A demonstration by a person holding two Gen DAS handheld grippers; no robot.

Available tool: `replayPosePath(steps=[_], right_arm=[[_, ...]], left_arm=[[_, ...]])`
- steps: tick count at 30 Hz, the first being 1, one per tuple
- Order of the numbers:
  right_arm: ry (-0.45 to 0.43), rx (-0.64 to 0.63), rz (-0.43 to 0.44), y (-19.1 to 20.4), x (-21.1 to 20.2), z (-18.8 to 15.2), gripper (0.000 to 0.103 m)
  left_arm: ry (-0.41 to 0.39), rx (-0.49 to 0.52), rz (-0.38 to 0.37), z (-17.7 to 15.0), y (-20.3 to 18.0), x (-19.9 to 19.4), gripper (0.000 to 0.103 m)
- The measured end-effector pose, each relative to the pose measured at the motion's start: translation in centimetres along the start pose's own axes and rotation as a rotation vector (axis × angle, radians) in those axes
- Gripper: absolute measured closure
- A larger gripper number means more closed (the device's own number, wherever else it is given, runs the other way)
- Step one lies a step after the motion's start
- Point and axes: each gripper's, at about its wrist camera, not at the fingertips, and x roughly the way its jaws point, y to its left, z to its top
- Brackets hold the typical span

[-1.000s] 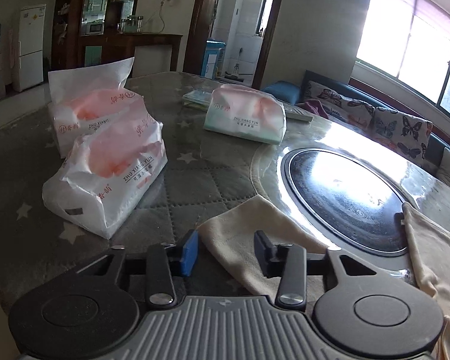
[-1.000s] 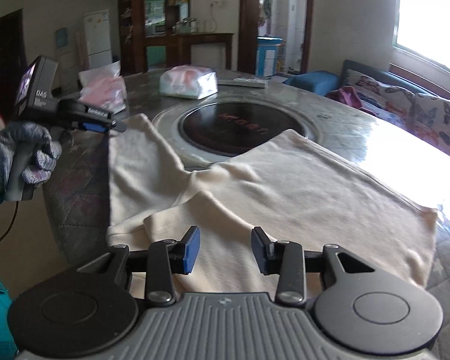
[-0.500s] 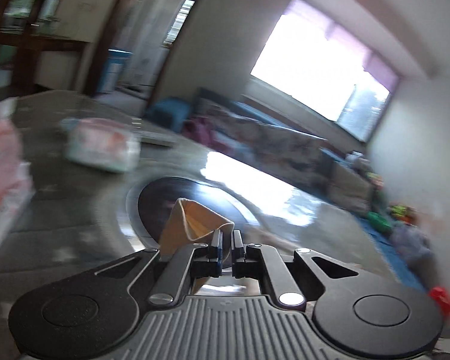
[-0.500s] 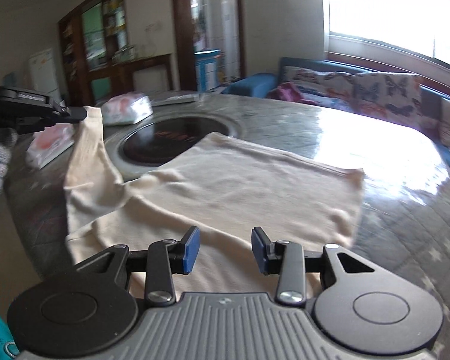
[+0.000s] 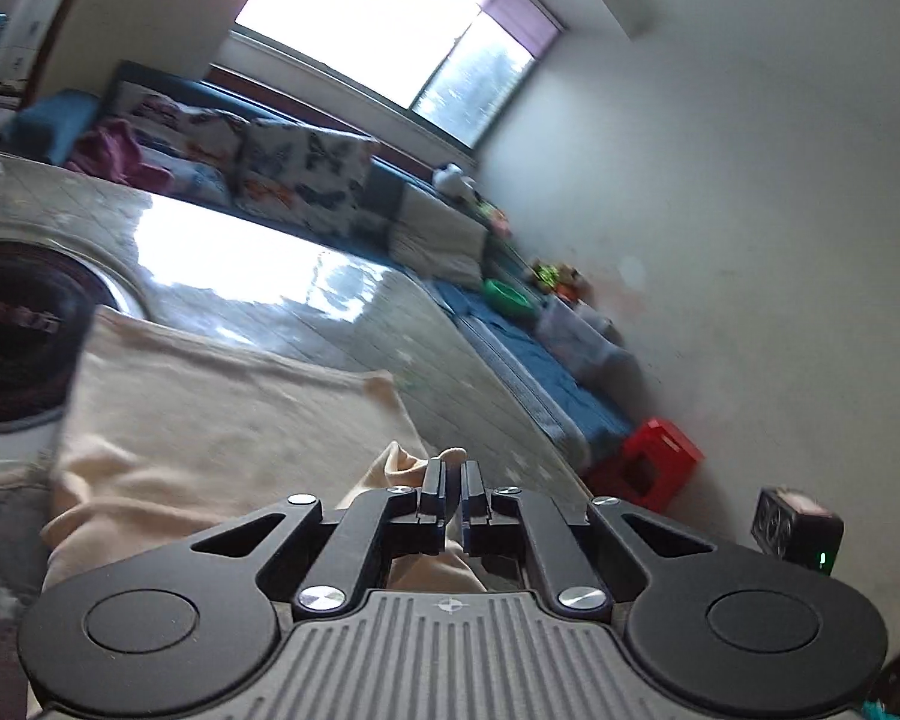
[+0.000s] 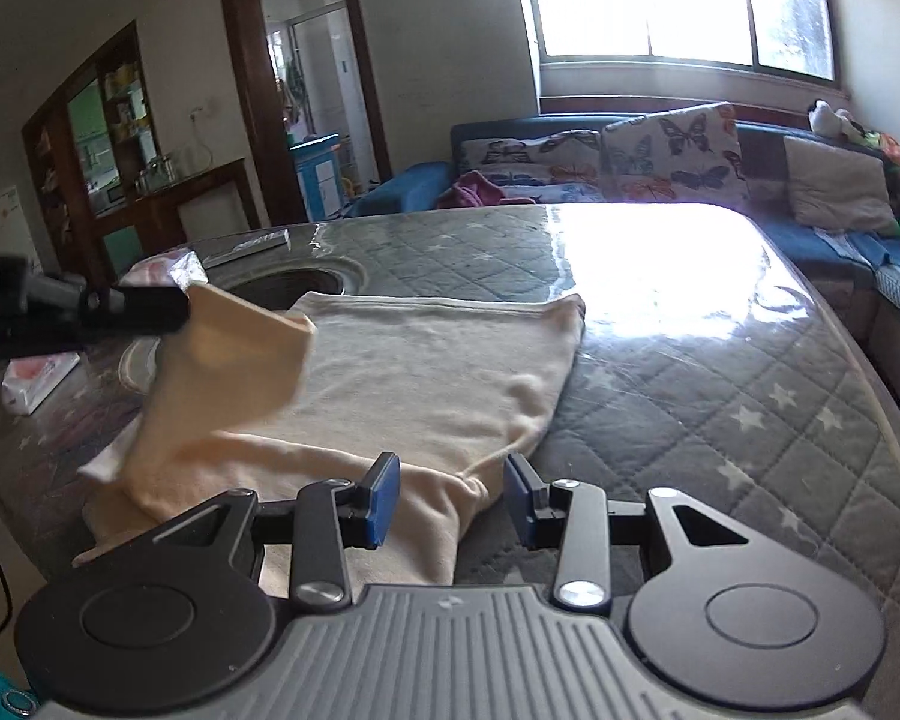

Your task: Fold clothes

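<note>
Left claw (image 5: 453, 495) is pressed together, pinching a bunched corner of the cream-coloured soft knit garment (image 5: 222, 414); fabric pokes up just past its tips. In the right wrist view the left claw (image 6: 177, 309) comes in from the left w/ that corner lifted clear off the desk, a strip of cloth hanging from it down to the rest of the garment (image 6: 426, 372). Main body of the garment lies flat on the grey quilted star-print desk w/ glossy clear cover (image 6: 720, 396), its far edge near the round black inset hotplate (image 6: 288, 288). Right claw (image 6: 450, 498) is spread, blue pads apart, pinching nothing; it sits low at the near edge of the garment, w/ a fold of cloth between and beneath the pads, contact unclear. White plastic tissue pack w/ pink print (image 6: 36, 375) sits on the desk at far left, apart from the garment. Behind the desk: blue sofa w/ butterfly-print cushions (image 6: 672, 150) under a bright window. Left wrist view is blurred & tilted; a red plastic crate (image 5: 654, 468) is on the floor by the wall.
</note>
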Motion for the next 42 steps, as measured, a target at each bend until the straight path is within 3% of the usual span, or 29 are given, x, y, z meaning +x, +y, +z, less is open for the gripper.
replayPosePath(steps=[6, 10, 14, 19, 25, 32, 37, 42], right_arm=[[-0.007, 0.018, -0.017, -0.7, -0.4, 0.0, 0.065], [-0.005, 0.022, -0.002, -0.5, -0.4, 0.1, 0.065], [0.020, 0.000, 0.030, 0.6, 0.4, 0.0, 0.066], [0.043, -0.057, 0.056, 2.4, 1.6, -0.2, 0.075], [0.050, -0.136, 0.075, 4.1, 3.1, -0.1, 0.078], [0.103, -0.180, 0.054, 3.7, 4.4, -1.0, 0.082], [0.072, -0.201, 0.052, 4.0, 3.3, -0.4, 0.082], [0.037, -0.235, 0.096, 5.2, 3.1, 0.2, 0.082]], left_arm=[[0.128, 0.022, -0.032, -2.2, -0.4, 2.7, 0.097], [0.182, 0.019, -0.050, -2.7, 0.1, 2.9, 0.087], [0.155, 0.041, -0.005, -2.2, 1.3, 1.5, 0.085], [0.121, 0.003, 0.134, -1.5, 5.1, -0.6, 0.085], [0.094, -0.053, 0.270, -1.5, 9.4, -2.5, 0.086], [0.090, -0.055, 0.308, -1.7, 10.9, -3.3, 0.087], [0.068, -0.046, 0.307, -1.1, 10.7, -3.7, 0.086], [0.097, -0.005, 0.329, -1.5, 10.3, -2.4, 0.086]])
